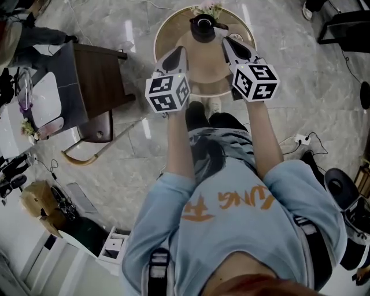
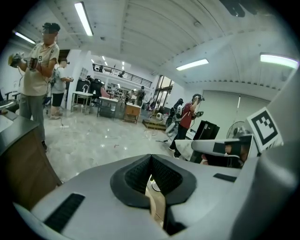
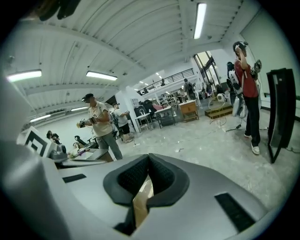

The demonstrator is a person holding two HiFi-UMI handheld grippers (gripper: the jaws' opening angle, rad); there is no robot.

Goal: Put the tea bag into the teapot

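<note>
A black teapot [image 1: 203,27] stands at the far side of a round tan table [image 1: 170,36]. No tea bag shows in any view. My left gripper [image 1: 176,56] hovers over the table's near left part, short of the teapot, with its jaws together and nothing between them. My right gripper [image 1: 230,44] hangs just right of the teapot, also shut and empty. In the left gripper view the left gripper [image 2: 151,160] points out across the room. The right gripper [image 3: 149,159] in the right gripper view does the same. Only a tan sliver shows through each slit.
Small flowers [image 1: 208,8] sit behind the teapot. A dark wooden chair [image 1: 99,78] and a white table [image 1: 40,98] stand to the left. Cables [image 1: 300,140] lie on the marble floor to the right. A person [image 2: 37,70] stands in the hall, and a black panel [image 3: 280,112] stands at the right.
</note>
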